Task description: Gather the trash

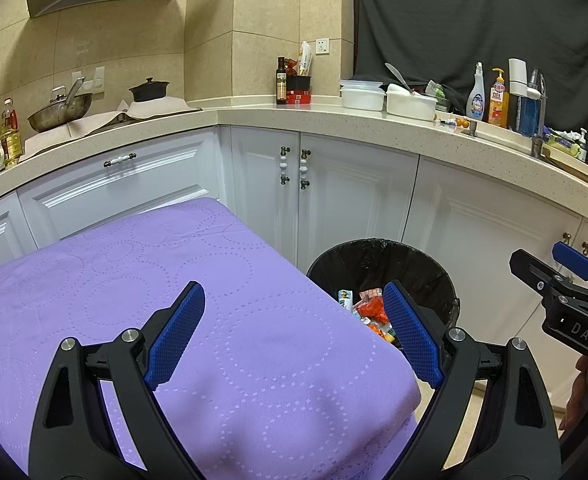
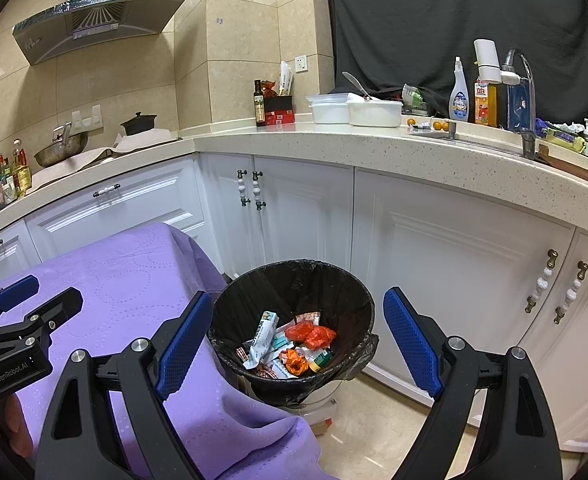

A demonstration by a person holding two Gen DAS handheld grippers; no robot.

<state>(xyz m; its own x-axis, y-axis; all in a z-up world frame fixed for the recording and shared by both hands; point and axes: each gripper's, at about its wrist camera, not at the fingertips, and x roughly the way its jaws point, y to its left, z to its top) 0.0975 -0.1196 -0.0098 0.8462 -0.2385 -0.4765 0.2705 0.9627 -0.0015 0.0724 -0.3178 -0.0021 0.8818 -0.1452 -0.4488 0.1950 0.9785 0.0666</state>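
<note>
While both tools stand wide and hold nothing, the left tool (image 1: 294, 332) hovers over the purple surface (image 1: 133, 288), the right tool (image 2: 298, 336) over the bin (image 2: 334, 292) of trash (image 2: 289, 344).

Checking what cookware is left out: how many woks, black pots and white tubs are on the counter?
wok: 1
black pot: 1
white tubs: 2
Total: 4
</note>
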